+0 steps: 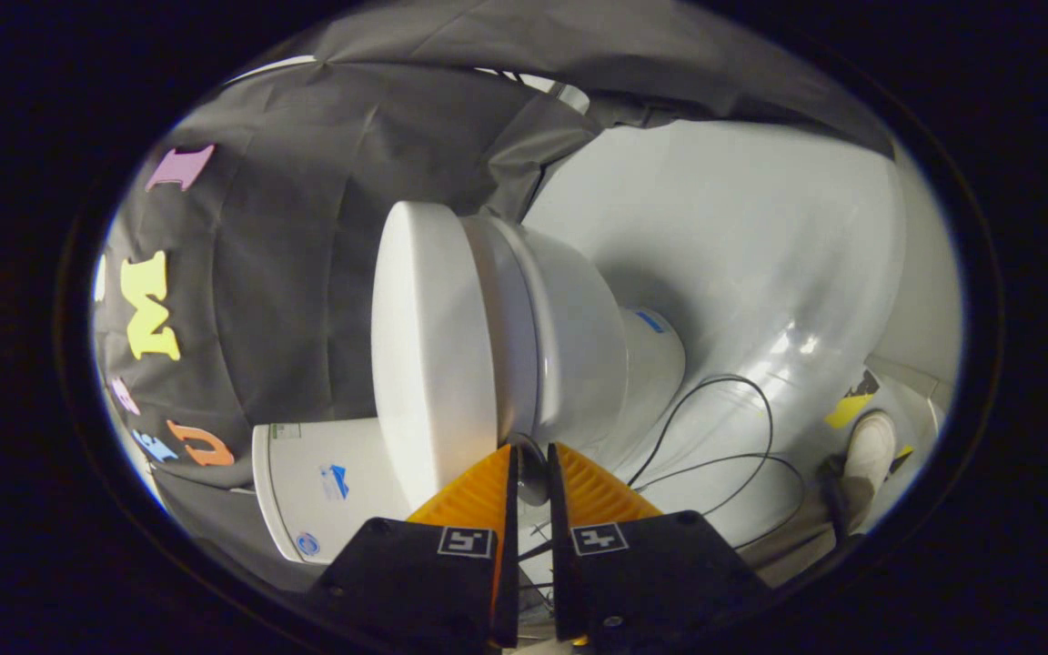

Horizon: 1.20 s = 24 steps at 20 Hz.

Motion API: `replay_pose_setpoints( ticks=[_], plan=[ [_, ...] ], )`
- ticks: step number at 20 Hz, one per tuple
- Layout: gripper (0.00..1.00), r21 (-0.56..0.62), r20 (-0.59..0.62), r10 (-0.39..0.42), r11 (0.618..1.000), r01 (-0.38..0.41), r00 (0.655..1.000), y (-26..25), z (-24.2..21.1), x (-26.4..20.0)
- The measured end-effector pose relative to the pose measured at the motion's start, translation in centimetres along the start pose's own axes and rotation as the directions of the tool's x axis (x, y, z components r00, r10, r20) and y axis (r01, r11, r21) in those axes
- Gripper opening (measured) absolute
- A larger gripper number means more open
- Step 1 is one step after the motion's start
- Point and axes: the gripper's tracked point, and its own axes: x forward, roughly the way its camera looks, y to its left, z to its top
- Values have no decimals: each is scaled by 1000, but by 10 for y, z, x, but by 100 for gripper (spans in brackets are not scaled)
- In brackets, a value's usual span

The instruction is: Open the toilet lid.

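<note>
A: Where do we stand with the hand-held gripper (pixel 531 448)?

B: We see its two fingers drawn close, with only a narrow slot between them. Nothing we can make out is clamped in that slot; a small dark rounded part sits just past the tips, and we cannot tell what it is.

A: And the toilet lid (pixel 428 350)?

B: The view is rolled on its side, so we see the toilet turned. The lid lies flat against the seat (pixel 498 327), down on the bowl (pixel 579 337), not lifted. Its edge and the seam with the seat run right up to our fingertips; the tips are at the rim, whether touching it we cannot tell.

A: What else do we see around it?

B: The tank (pixel 315 487) is beside the lid, near the fingers, against the black cloth wall (pixel 297 273). Beyond the bowl lies the pale floor (pixel 760 236), with thin black cables (pixel 742 428) looping across it. A person's light shoe (pixel 870 450) stands past the cables.
</note>
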Motion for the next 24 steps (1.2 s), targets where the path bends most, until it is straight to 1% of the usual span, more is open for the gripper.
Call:
replay_pose_setpoints(
  ticks=[4,9,17,21,24],
  plan=[
    [18,-51,-15,-18,999,17,1000,8,-3,-2],
    [18,-44,-22,-12,999,11,1000,15,-3,-5],
    [18,-100,-12,-16,995,15,1000,32,-2,-14],
    [18,-110,-6,-4,994,3,1000,42,-3,-22],
    [18,-143,-3,5,990,-5,1000,53,-7,-29]
  ],
)
